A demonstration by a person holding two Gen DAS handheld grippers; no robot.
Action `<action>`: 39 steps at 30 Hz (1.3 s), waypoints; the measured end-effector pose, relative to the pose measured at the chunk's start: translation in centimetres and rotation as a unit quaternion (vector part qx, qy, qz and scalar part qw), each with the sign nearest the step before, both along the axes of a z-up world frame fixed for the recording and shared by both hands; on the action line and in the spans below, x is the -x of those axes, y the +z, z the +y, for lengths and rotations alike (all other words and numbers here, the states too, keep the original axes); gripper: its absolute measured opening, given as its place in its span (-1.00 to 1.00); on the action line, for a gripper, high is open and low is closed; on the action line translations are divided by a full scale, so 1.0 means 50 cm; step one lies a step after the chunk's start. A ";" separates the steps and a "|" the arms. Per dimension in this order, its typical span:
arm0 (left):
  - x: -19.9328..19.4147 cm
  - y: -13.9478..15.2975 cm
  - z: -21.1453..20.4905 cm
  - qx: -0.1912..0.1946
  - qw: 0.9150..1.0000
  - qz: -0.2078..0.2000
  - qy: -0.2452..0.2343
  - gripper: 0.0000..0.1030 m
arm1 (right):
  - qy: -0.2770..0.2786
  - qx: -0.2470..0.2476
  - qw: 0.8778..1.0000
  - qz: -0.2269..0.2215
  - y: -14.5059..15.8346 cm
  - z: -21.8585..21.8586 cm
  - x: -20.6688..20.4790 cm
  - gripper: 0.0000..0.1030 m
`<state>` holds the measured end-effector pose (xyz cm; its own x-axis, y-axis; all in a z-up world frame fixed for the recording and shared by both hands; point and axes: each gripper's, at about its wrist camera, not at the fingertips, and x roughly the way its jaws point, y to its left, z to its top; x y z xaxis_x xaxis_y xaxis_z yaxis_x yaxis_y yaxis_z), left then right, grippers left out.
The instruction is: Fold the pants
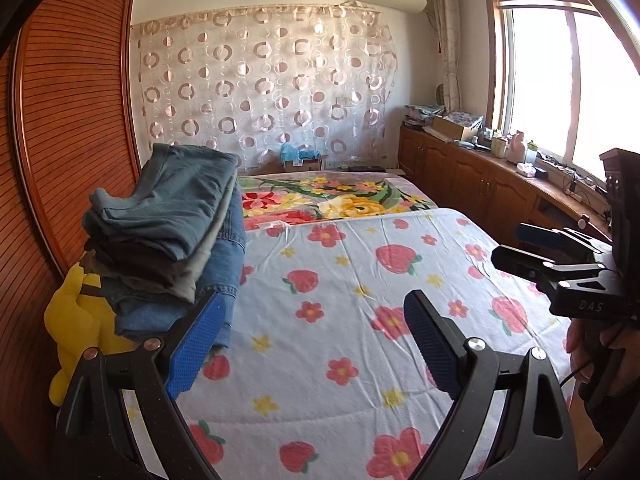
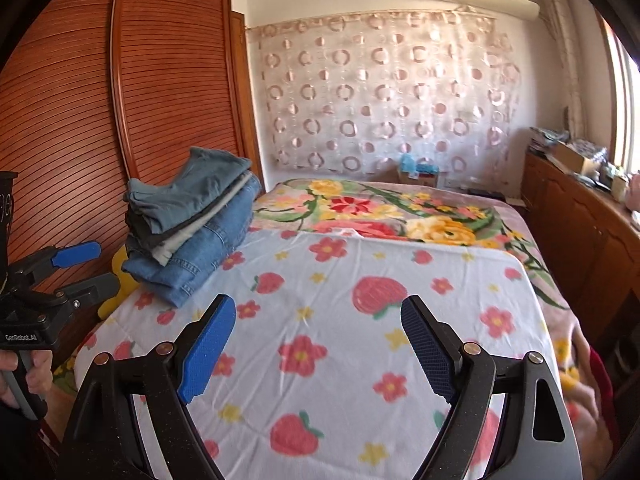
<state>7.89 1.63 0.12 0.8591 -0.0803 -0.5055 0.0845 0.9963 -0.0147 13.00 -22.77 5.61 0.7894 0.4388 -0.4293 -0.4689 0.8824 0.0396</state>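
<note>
A stack of several folded pants (image 1: 168, 236), blue denim and grey, sits at the left edge of the bed; it also shows in the right wrist view (image 2: 192, 224). My left gripper (image 1: 316, 320) is open and empty, held above the strawberry-print sheet (image 1: 360, 280), just right of the stack. My right gripper (image 2: 318, 324) is open and empty above the same sheet (image 2: 340, 280). The right gripper also shows at the right edge of the left wrist view (image 1: 520, 248), and the left gripper at the left edge of the right wrist view (image 2: 88, 268), both open.
A yellow plush toy (image 1: 80, 320) lies under the stack beside the wooden wardrobe (image 1: 72, 120). A floral blanket (image 1: 340, 196) covers the far part of the bed. A wooden cabinet (image 1: 480, 176) with clutter runs under the window on the right.
</note>
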 end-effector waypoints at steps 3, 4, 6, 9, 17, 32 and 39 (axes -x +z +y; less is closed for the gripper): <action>0.012 0.000 -0.019 0.001 1.000 0.002 -0.005 0.77 | -0.011 -0.008 1.000 0.006 0.000 -0.012 0.030 0.68; 0.016 -0.001 -0.025 0.001 1.000 0.002 -0.006 0.77 | -0.015 -0.009 1.000 0.006 0.001 -0.017 0.038 0.68; 0.022 0.000 -0.036 0.001 1.000 0.002 -0.006 0.77 | -0.021 -0.008 1.000 0.006 0.002 -0.024 0.052 0.68; 0.031 0.007 -0.047 0.001 1.000 -0.002 -0.008 0.77 | -0.038 -0.006 0.999 0.004 0.012 -0.029 0.072 0.68; 0.054 0.055 -0.059 0.007 1.000 -0.029 -0.004 0.77 | -0.079 -0.007 0.996 -0.027 0.046 -0.024 0.138 0.81; 0.097 0.124 -0.061 0.006 0.998 -0.068 0.001 0.77 | -0.088 -0.022 0.993 -0.070 0.062 -0.022 0.227 0.84; 0.106 0.134 -0.053 0.008 0.997 -0.078 0.009 0.77 | -0.093 -0.025 0.992 -0.082 0.052 -0.030 0.222 0.85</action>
<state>2.58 -1.03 6.81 0.9286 -0.0709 -0.3643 0.0692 0.9974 -0.0179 1.90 -24.25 8.21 0.9162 0.2969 -0.2693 -0.3026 0.9529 0.0211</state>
